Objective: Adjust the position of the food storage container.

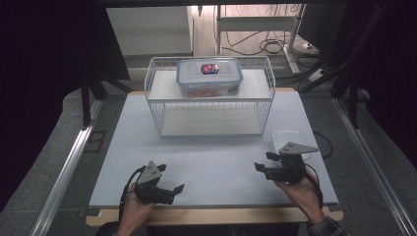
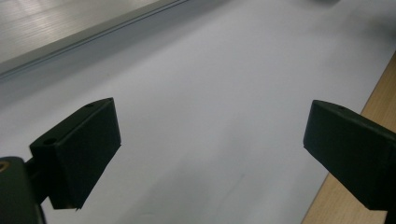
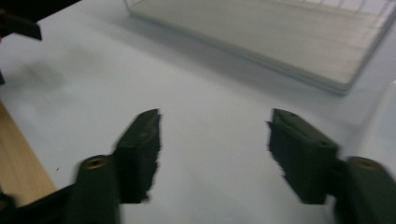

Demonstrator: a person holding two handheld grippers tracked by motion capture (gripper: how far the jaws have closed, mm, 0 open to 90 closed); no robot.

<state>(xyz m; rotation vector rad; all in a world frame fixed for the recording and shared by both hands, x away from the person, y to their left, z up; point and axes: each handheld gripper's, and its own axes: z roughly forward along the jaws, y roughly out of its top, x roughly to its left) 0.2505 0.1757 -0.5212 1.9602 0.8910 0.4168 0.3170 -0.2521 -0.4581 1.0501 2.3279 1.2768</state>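
A clear lidded food box [image 1: 209, 77] with a red and blue label stands on the upper shelf of a white wire rack [image 1: 211, 118] at the back of the white table top [image 1: 211, 162]. A small clear tub [image 1: 289, 139] rests on the table at the right. My left gripper [image 1: 176, 192] hovers near the front edge at the left, open, with nothing between its black fingers [image 2: 79, 154]. Just in front of the tub, my right gripper [image 1: 261, 161] is held open too, its fingers [image 3: 140, 149] empty. The rack's lower shelf [image 3: 280, 42] lies ahead of the right gripper.
A wooden strip [image 1: 216, 215] runs along the table's front edge. Metal rails [image 1: 64, 172] flank the table on both sides. Cables [image 1: 270, 46] lie on the floor behind the rack. The tub's rim [image 3: 385, 116] is close beside the right gripper's right jaw.
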